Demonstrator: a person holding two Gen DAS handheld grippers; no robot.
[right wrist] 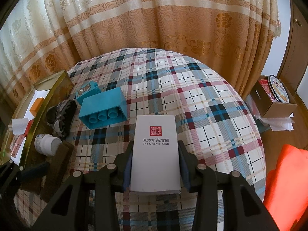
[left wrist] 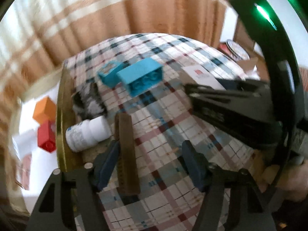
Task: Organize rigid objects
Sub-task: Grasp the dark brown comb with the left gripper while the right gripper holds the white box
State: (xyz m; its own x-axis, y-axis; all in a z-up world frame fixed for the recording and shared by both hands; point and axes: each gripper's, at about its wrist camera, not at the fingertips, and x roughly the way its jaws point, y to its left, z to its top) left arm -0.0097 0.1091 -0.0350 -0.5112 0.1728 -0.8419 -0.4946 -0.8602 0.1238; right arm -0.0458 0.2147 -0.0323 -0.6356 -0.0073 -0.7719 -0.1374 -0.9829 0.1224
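Note:
On the plaid tablecloth [right wrist: 202, 100] lie a large blue brick [right wrist: 104, 109] [left wrist: 142, 79] on its side and, behind it, a small blue brick [right wrist: 87, 90] with a picture on it. My right gripper [right wrist: 156, 144] is shut on a white box [right wrist: 156, 154] printed "The Oriental Club", and its pads press both long sides. My left gripper [left wrist: 151, 163] is open. A long brown bar [left wrist: 126, 154] stands between its fingers, against the left pad [left wrist: 107, 163] and clear of the right one. The right gripper [left wrist: 221, 100] also shows in the left wrist view.
A gold-rimmed tray [left wrist: 61, 115] at the table's left holds a white bottle [left wrist: 86, 134] on its side and a black-and-white hair clip [right wrist: 61, 115]. Orange [left wrist: 44, 109] and red [left wrist: 46, 136] blocks lie beyond it. A cardboard box [right wrist: 279, 107] sits right, curtain behind.

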